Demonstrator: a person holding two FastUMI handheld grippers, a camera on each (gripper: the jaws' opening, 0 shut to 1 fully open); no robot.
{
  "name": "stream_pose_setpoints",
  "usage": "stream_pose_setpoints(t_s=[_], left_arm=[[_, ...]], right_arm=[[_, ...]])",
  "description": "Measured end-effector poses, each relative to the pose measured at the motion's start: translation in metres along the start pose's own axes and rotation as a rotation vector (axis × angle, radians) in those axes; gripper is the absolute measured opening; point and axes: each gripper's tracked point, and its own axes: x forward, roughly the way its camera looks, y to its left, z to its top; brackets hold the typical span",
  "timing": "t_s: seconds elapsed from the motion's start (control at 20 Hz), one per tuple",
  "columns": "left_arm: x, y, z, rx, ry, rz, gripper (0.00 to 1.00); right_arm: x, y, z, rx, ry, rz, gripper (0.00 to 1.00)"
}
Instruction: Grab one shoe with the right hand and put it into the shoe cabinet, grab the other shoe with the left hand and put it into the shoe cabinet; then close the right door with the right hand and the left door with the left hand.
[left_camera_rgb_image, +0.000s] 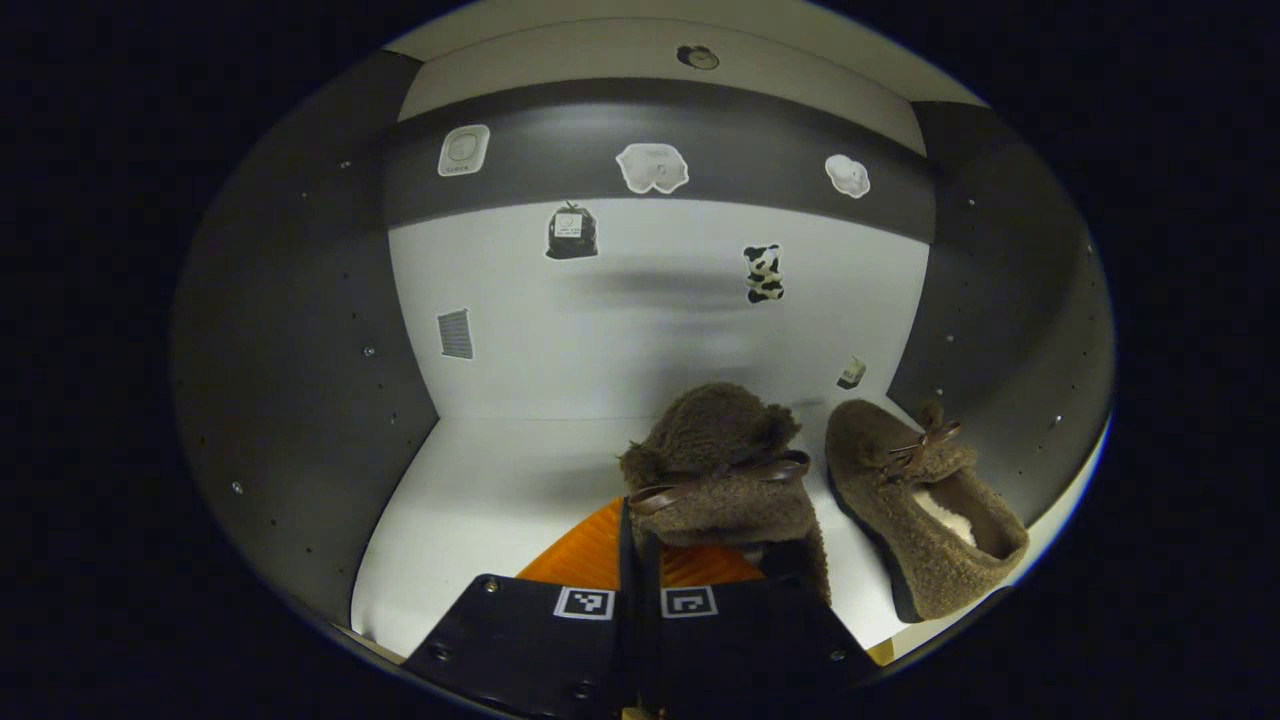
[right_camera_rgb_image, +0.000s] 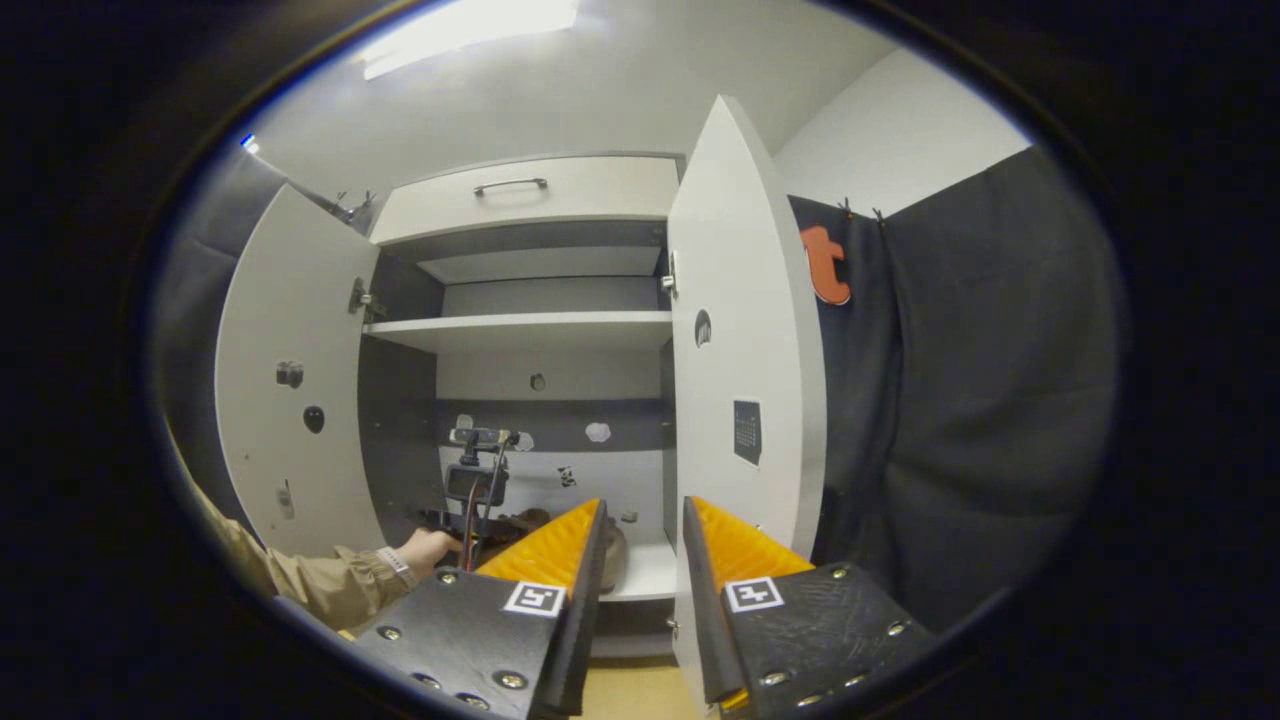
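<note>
My left gripper (left_camera_rgb_image: 640, 535) is inside the shoe cabinet's bottom compartment, shut on the rim of a brown fuzzy shoe (left_camera_rgb_image: 715, 465) with a bow, toe pointing at the back wall. I cannot tell whether its sole touches the white cabinet floor (left_camera_rgb_image: 480, 500). The other brown shoe (left_camera_rgb_image: 920, 500) lies on that floor just to the right, near the right side wall. My right gripper (right_camera_rgb_image: 643, 510) is open outside the cabinet, with nothing between its fingers, next to the edge of the open right door (right_camera_rgb_image: 745, 350). The left door (right_camera_rgb_image: 290, 380) is open too.
Stickers dot the cabinet's back wall (left_camera_rgb_image: 660, 320). In the right gripper view a hand (right_camera_rgb_image: 425, 548) and sleeve hold the left gripper (right_camera_rgb_image: 475, 480) in the bottom compartment. Above are a shelf (right_camera_rgb_image: 520, 330) and a drawer (right_camera_rgb_image: 530, 190). Black cloth (right_camera_rgb_image: 960, 400) hangs to the right.
</note>
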Motion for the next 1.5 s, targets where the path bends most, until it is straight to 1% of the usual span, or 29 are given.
stream_pose_setpoints(t_s=[0.05, 0.1, 0.15, 0.2, 0.3, 0.35, 0.45, 0.5, 0.55, 0.6, 0.65, 0.7, 0.75, 0.8, 0.95, 1.05, 1.2, 1.25, 1.3, 1.4, 1.45, 1.5], left_arm=[[0.001, -0.001, -0.001, 0.001, 0.006, 0.000, 0.04], [0.002, -0.003, -0.003, -0.005, 0.012, -0.007, 0.13], [0.000, -0.004, -0.003, -0.016, 0.006, -0.016, 0.14], [-0.002, -0.004, -0.001, -0.019, 0.003, -0.026, 0.23], [-0.011, -0.003, -0.001, -0.003, 0.007, -0.036, 0.24], [-0.017, -0.003, 0.002, 0.003, -0.002, -0.042, 0.25], [-0.033, -0.001, 0.008, 0.022, -0.043, -0.040, 0.30], [-0.043, -0.003, 0.012, 0.041, -0.066, -0.050, 0.37], [-0.054, -0.006, 0.019, 0.065, -0.099, -0.061, 0.41], [-0.064, -0.007, 0.026, 0.087, -0.136, -0.066, 0.56], [-0.075, -0.010, 0.034, 0.102, -0.168, -0.078, 0.70], [-0.089, -0.012, 0.040, 0.108, -0.195, -0.083, 0.84], [-0.103, -0.016, 0.047, 0.109, -0.226, -0.093, 0.85], [-0.117, -0.020, 0.055, 0.105, -0.258, -0.104, 0.92], [-0.162, -0.031, 0.066, 0.112, -0.315, -0.134, 0.95], [-0.187, -0.034, 0.072, 0.111, -0.350, -0.148, 0.95], [-0.221, -0.031, 0.075, 0.098, -0.377, -0.161, 0.95], [-0.231, -0.030, 0.074, 0.090, -0.378, -0.164, 0.96], [-0.240, -0.026, 0.073, 0.084, -0.382, -0.166, 0.95], [-0.255, -0.020, 0.074, 0.074, -0.400, -0.168, 0.95], [-0.263, -0.016, 0.075, 0.072, -0.410, -0.162, 0.96], [-0.269, -0.012, 0.076, 0.072, -0.418, -0.156, 0.95]], right_arm=[[-0.001, 0.000, 0.000, -0.004, 0.000, -0.001, 0.43], [-0.002, -0.001, 0.000, -0.006, 0.001, -0.002, 0.43], [-0.002, -0.001, 0.000, -0.005, 0.001, -0.001, 0.43], [-0.003, -0.001, 0.000, -0.001, 0.001, 0.001, 0.43], [-0.008, -0.001, 0.003, 0.008, -0.005, 0.007, 0.43], [-0.011, -0.004, 0.006, 0.011, -0.012, 0.006, 0.41], [-0.019, -0.012, 0.013, 0.017, -0.030, -0.003, 0.41], [-0.025, -0.018, 0.017, 0.017, -0.035, -0.013, 0.41], [-0.030, -0.026, 0.018, 0.015, -0.038, -0.027, 0.43], [-0.034, -0.035, 0.020, 0.011, -0.040, -0.041, 0.41], [-0.037, -0.044, 0.021, 0.004, -0.043, -0.057, 0.44], [-0.040, -0.056, 0.022, -0.005, -0.046, -0.079, 0.41], [-0.044, -0.067, 0.022, -0.013, -0.049, -0.101, 0.44], [-0.045, -0.079, 0.022, -0.022, -0.048, -0.123, 0.43], [-0.041, -0.113, 0.011, -0.033, -0.024, -0.176, 0.44], [-0.031, -0.126, 0.001, -0.028, 0.003, -0.187, 0.44], [-0.018, -0.129, -0.011, -0.010, 0.038, -0.151, 0.43], [-0.014, -0.128, -0.014, -0.006, 0.043, -0.137, 0.41], [-0.012, -0.126, -0.016, -0.005, 0.046, -0.120, 0.46], [-0.007, -0.121, -0.021, -0.012, 0.063, -0.086, 0.46], [-0.006, -0.120, -0.022, -0.023, 0.066, -0.075, 0.43], [-0.007, -0.119, -0.022, -0.033, 0.070, -0.059, 0.46]])
